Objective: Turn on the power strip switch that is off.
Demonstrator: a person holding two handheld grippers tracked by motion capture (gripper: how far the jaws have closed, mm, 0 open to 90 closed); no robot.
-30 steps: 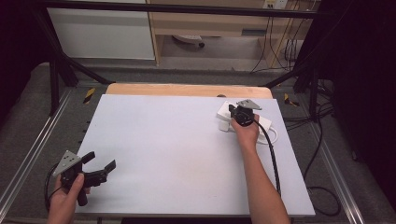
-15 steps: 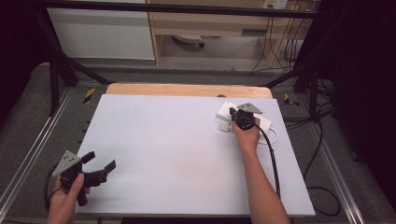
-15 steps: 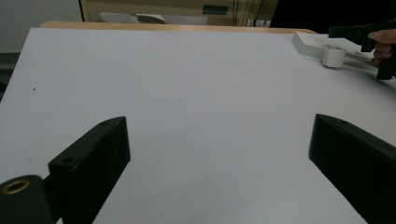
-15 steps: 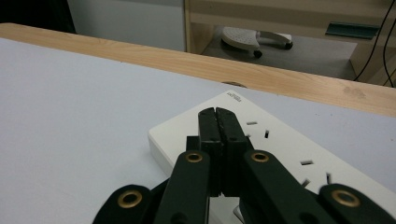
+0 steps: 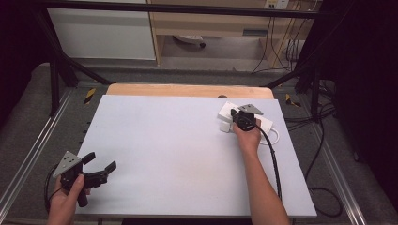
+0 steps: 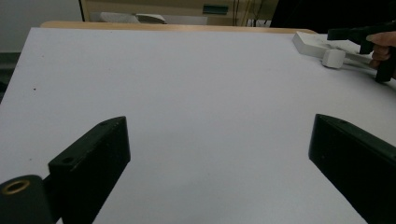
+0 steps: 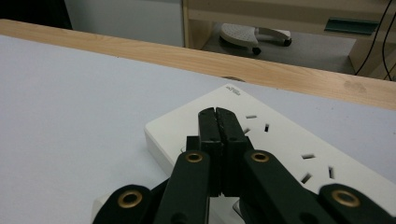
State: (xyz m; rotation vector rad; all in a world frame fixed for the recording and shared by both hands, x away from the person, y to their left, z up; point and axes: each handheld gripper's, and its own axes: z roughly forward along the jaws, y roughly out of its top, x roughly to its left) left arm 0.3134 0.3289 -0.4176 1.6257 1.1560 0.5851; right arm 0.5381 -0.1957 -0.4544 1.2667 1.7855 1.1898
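Counter (image 5: 187, 159) under my rig carries a white power strip (image 7: 280, 140) at its far right, a small white plug (image 6: 333, 58) just beside it. My right hand-held gripper (image 7: 217, 116) sits over the strip, jaws pressed together on nothing. My left hand-held gripper (image 5: 100, 166) hovers near-left, jaws wide apart, empty.

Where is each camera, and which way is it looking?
High view: sits above the person's side, looking forward and down on the white table; both forearms show, with the left gripper and right gripper.
Left gripper view: rides the left gripper, looking across the table; its two black fingers stand wide apart.
Right gripper view: rides the right gripper, looking down at the white power strip; its fingers are pressed together.
Shared: the high view and the left gripper view both show the power strip and the small white plug block.
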